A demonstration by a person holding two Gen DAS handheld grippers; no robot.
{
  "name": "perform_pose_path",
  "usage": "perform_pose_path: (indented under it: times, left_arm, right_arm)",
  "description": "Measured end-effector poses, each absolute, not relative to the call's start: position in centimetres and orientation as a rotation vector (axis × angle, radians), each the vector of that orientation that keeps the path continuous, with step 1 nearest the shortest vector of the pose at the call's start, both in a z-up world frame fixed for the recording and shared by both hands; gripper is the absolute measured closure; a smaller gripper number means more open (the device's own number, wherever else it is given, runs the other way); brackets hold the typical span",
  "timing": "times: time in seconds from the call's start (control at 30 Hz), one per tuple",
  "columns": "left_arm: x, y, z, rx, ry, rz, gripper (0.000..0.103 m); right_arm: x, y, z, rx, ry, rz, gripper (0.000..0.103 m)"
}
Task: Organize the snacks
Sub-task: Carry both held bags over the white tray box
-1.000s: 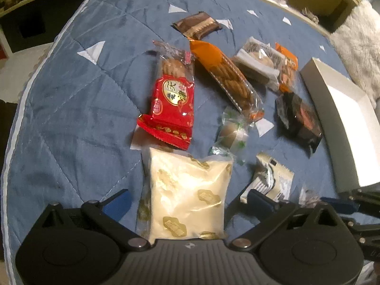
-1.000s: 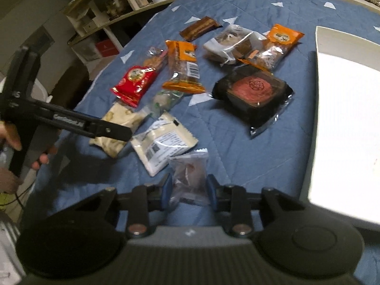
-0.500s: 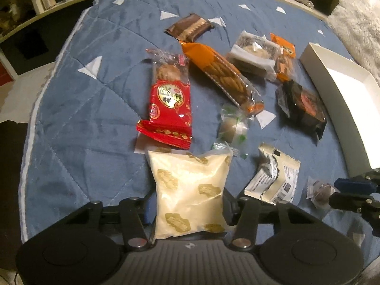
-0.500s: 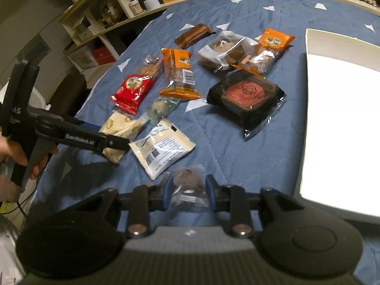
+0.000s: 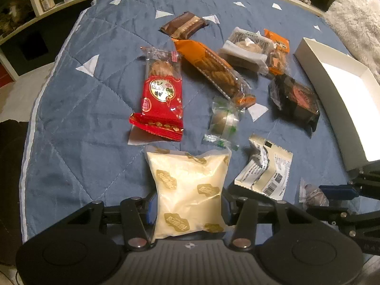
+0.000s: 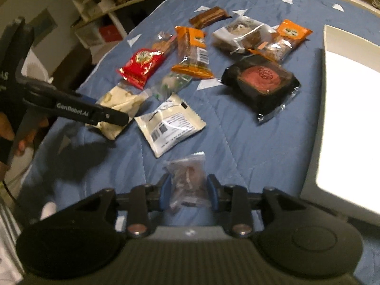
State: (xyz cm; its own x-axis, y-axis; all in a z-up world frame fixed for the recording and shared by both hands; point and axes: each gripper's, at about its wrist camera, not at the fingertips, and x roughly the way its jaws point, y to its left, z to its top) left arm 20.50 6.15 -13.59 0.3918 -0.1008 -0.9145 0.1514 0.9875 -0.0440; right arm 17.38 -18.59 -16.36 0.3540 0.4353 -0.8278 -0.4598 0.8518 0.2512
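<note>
The left tongs (image 5: 187,210) are pinching the pale cream plastic packet with gold labels (image 5: 188,190) by its near end, above the blue quilted cloth (image 5: 78,109) on the table. The right tongs (image 6: 187,193) are pressed on the small clear wrapper with a brown sweet (image 6: 187,180), beside the white open cardboard box (image 6: 344,109). A second ago the left tongs were spread wide around the cream packet; now they have closed on it.

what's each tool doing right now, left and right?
Left tool: closed on the cream snack packet.
Right tool: closed on the small clear-wrapped snack.
</note>
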Motion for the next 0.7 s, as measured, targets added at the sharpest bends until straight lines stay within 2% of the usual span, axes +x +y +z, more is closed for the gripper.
perform_pose_path:
  times: [0.2, 0.7]
  left_arm:
    - [20.0, 6.1, -13.0, 0.031, 1.138, -0.165, 0.052]
    - [17.9, 5.1, -8.4, -0.073, 0.959, -0.118, 0.052]
  right_arm:
    - [17.4, -18.4, -16.4, -0.053, 1.038, 0.580, 0.069]
    - [16.5, -21.9, -11.7, 0.033, 0.837, 0.486, 0.071]
